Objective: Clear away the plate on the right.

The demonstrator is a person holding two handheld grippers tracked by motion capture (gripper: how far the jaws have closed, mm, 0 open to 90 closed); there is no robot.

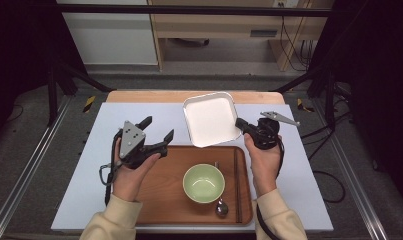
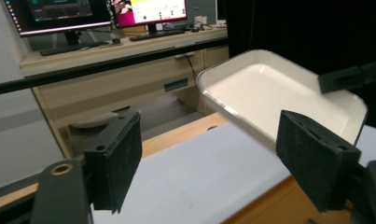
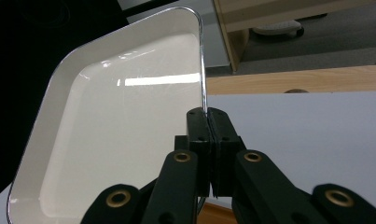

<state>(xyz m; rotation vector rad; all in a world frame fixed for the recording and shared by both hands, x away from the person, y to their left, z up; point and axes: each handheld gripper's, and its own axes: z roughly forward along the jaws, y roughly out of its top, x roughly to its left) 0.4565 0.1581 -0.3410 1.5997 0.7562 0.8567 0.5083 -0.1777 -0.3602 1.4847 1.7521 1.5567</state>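
Right gripper (image 1: 240,125) has its jaws pinched together on the right-hand rim of the square white shallow plastic dish (image 1: 209,119); the right gripper view shows the rim edge caught between the two black pads (image 3: 198,128), no gap visible. The dish is off the table: in the left gripper view it hangs tilted in the air above the pale blue table mat (image 2: 209,172), and in the high view it sits over the far middle of the mat, its near edge over the far rim of the brown wooden serving tray (image 1: 164,200). Left gripper (image 1: 159,131) is spread wide and holds nothing; it hovers over the tray's far left corner, pointed toward the dish but well apart from it. On the tray, a pale green round ceramic bowl (image 1: 203,183) stands in the middle, a metal spoon (image 1: 221,206) lies just right of it, and a pair of dark chopsticks (image 1: 236,185) runs along the right edge. Judgement: pickup of the dish is done and it is mid-carry. Still to do: set it down, probably on the tray's open left part, then release. Destination cannot be confirmed.
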